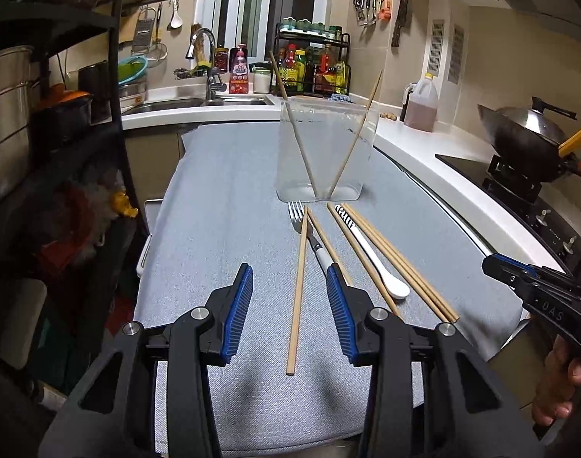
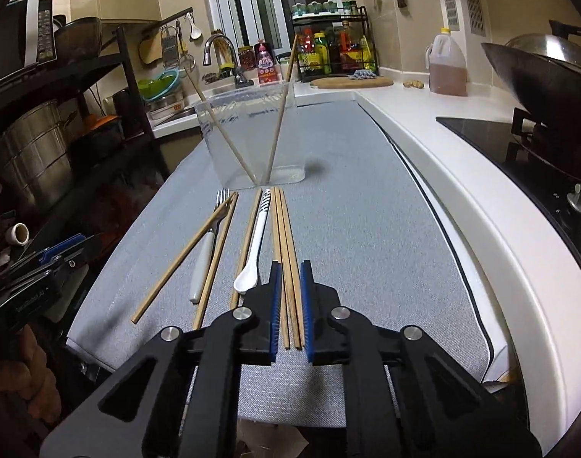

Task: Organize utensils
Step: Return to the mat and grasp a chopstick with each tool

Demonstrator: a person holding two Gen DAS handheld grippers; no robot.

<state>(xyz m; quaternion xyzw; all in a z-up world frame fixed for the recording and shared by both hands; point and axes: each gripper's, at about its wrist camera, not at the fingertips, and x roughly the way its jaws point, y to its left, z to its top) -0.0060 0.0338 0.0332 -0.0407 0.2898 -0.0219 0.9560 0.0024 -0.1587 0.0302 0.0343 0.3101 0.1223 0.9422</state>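
Bamboo chopsticks lie fanned across the grey cloth (image 2: 359, 198) that covers the worktop, all pointing toward a clear plastic container (image 1: 322, 149) where two chopsticks (image 1: 351, 145) already lean crossed against opposite walls. The loose pieces sit just in front of it, seemingly lined up for short, straight lifts into the container.

The right tool (image 2: 290, 267) has its blue pads (image 2: 275, 305) drawn close around a bundle of three chopsticks (image 2: 286, 252); the gap is narrow, yet whether the pads actually press the sticks is hard to tell, so I would call it closing rather than gripping. Gathering three at once would save trips.

The left tool (image 1: 288, 274) hangs wide open and empty above a single chopstick (image 1: 297, 294), with the white-handled fork (image 1: 309, 233) and another chopstick running under its right finger. A white spoon (image 1: 370, 259) with a striped handle rests between the chopsticks.

Around this, a narrow kitchen: sink and tap (image 1: 208, 65) behind, a rack of sauce bottles (image 1: 313, 65), a jug of oil (image 1: 422, 105), and a lidded wok (image 1: 527, 126) on the hob to the right.
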